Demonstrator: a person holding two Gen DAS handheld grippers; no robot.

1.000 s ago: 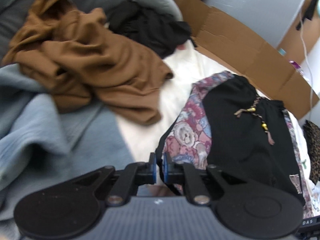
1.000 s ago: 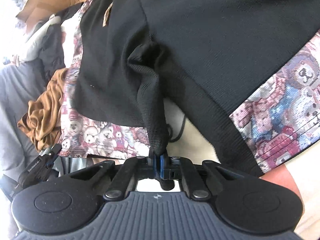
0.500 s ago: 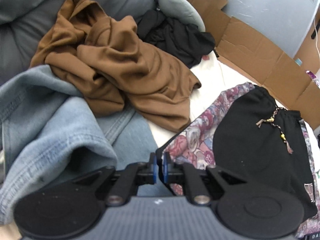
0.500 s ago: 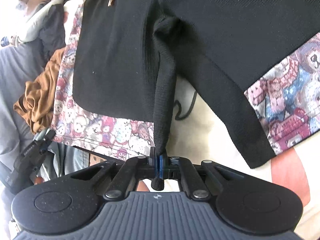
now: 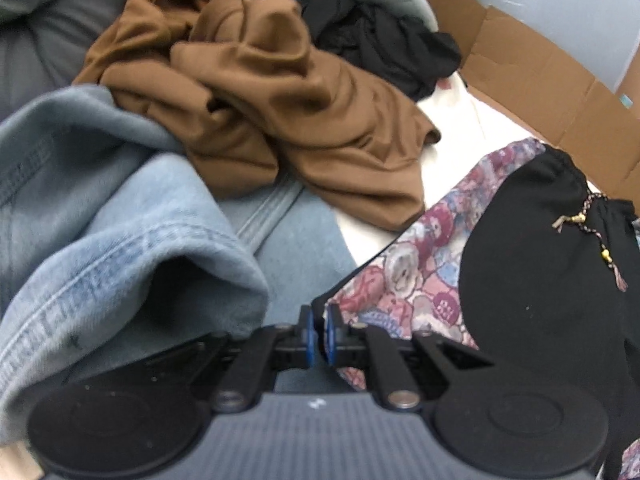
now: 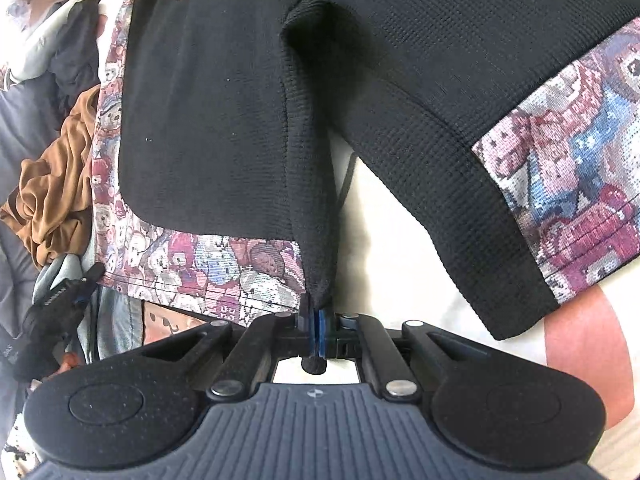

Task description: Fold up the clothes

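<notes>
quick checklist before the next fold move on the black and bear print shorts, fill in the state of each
1. Right gripper shut on the black fabric of the shorts: ok.
2. Left gripper shut on the bear print hem corner: ok, thin edge only.
3. Both grips on the same garment: ok.
4. Drawstring clear of both grippers: ok.
5. Brown garment and denim off the shorts: denim close to the left grip, overlap cannot tell.
6. Shorts lying flat: not ok, bunched ridge at the right grip.
</notes>
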